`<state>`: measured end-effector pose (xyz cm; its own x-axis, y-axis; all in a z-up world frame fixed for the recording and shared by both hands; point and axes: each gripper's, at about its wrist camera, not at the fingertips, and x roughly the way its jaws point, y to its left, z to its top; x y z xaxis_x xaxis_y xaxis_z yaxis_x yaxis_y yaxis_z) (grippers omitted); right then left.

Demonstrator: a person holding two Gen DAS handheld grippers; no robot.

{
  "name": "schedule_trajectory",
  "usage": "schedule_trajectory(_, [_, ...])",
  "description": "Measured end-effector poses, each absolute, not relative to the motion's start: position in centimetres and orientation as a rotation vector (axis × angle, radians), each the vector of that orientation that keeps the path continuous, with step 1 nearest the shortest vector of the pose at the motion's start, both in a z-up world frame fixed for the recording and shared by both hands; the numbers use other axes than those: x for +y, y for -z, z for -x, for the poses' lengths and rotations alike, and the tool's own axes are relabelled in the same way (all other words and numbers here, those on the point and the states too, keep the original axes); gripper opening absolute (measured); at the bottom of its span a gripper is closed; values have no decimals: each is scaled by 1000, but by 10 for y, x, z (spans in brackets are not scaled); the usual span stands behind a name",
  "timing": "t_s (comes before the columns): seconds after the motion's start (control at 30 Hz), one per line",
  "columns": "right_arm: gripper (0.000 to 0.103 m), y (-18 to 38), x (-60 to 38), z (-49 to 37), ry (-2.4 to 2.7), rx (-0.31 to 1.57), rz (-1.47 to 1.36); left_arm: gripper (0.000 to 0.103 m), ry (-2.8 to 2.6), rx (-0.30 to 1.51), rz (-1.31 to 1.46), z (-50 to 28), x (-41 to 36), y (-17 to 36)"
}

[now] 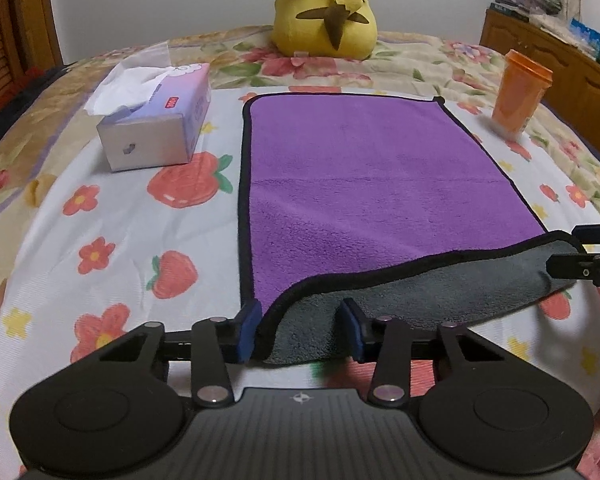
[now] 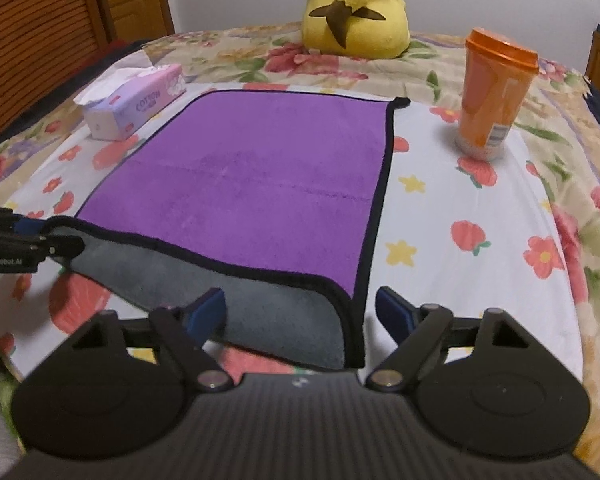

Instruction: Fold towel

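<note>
A purple towel [image 1: 372, 184] with black trim and a grey underside lies flat on a strawberry-print cloth on the bed; it also shows in the right wrist view [image 2: 252, 184]. Its near edge is lifted and turned over, showing the grey side [image 1: 420, 292]. My left gripper [image 1: 300, 332] is open with its blue pads either side of the near left corner. My right gripper [image 2: 300, 316] is open around the near right corner. Each gripper shows at the edge of the other's view, the right one [image 1: 592, 256] and the left one [image 2: 28, 240].
A tissue box [image 1: 160, 120] sits left of the towel. An orange cup [image 2: 496, 92] stands to the right. A yellow plush toy [image 1: 324, 8] sits beyond the towel. A wooden cabinet [image 1: 560, 72] is at the far right.
</note>
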<state>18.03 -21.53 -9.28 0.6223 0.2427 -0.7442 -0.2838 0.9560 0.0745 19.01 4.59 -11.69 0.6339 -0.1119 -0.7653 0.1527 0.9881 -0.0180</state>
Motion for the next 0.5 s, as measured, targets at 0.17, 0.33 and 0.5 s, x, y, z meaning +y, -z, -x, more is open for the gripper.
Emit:
schedule_trajectory(0.17, [74, 95, -217, -183, -315, 870, 40, 40, 151, 874, -40, -189, 47, 117])
schedule_trajectory(0.33, [63, 96, -218, -184, -327, 883, 29, 36, 152, 875, -41, -189, 46, 117])
schedule_trajectory(0.5, [47, 96, -221, -186, -322, 886, 29, 27, 156, 875, -40, -188, 45, 117])
